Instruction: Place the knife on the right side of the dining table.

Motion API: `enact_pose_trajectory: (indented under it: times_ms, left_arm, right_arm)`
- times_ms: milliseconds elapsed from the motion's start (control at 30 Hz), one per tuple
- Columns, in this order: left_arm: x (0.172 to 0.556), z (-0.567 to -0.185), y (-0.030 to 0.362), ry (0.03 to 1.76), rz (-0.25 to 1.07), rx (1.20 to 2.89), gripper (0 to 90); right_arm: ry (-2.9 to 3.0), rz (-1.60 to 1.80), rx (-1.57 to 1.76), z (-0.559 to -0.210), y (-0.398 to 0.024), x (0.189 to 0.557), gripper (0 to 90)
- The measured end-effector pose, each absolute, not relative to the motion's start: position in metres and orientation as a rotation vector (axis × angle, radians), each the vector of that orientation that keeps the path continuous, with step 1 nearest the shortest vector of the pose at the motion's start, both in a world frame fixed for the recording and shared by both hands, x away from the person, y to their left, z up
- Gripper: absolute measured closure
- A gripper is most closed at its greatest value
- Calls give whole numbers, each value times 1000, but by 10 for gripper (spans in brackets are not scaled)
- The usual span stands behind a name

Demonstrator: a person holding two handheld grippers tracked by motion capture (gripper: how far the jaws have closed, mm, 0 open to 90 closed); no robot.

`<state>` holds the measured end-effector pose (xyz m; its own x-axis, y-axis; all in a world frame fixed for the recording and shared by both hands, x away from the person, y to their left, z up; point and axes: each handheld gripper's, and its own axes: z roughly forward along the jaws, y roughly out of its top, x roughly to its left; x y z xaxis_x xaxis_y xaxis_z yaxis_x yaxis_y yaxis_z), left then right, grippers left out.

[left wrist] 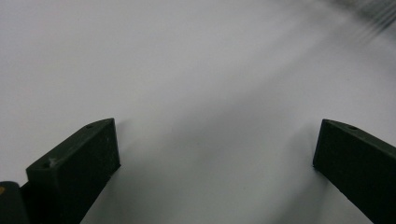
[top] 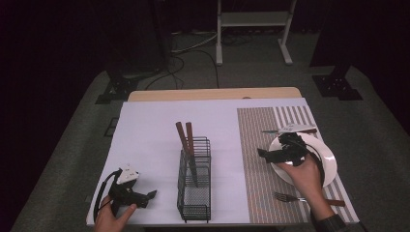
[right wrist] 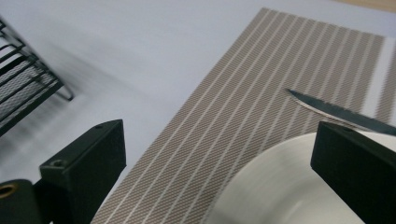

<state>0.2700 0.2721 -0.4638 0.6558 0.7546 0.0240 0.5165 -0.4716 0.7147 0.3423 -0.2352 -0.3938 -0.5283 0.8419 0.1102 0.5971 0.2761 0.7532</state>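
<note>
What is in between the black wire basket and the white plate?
In the high view, just the striped placemat lies between the black wire basket and the white plate; nothing stands on that stretch.

A wire rack [top: 194,186] is set at the table's middle, with two utensils [top: 186,140] stood in it. To its right a placemat [top: 261,159] is laid, a plate [top: 329,164] on it, a knife [top: 290,130] at the plate's far side and a fork [top: 290,197] at its near side.
</note>
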Motion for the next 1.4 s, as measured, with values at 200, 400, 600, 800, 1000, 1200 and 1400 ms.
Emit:
enact_pose_trajectory:
  times_ms: [200, 400, 600, 800, 1000, 1200, 1400]
  left_arm:
    - [270, -464, 272, 980, 442, 2179, 0]
    - [270, -464, 272, 981, 441, 2179, 0]
    - [270, -464, 272, 981, 441, 2179, 0]
    - [270, -464, 272, 981, 441, 2179, 0]
    - [270, -464, 272, 979, 442, 2180, 0]
    - [270, -464, 272, 978, 441, 2182, 0]
    - [270, -464, 272, 977, 442, 2182, 0]
  right_arm:
    - [2309, 1118, 1250, -399, -217, 327, 25]
    - [2352, 1118, 1203, -403, -202, 318, 25]
    - [2430, 1113, 1118, -410, -177, 306, 24]
    - [2494, 1107, 1049, -419, -157, 299, 24]
    - [2563, 1089, 986, -428, -139, 289, 24]
    - [2619, 1045, 927, -438, -127, 282, 24]
    - [2642, 1002, 896, -446, -121, 277, 24]
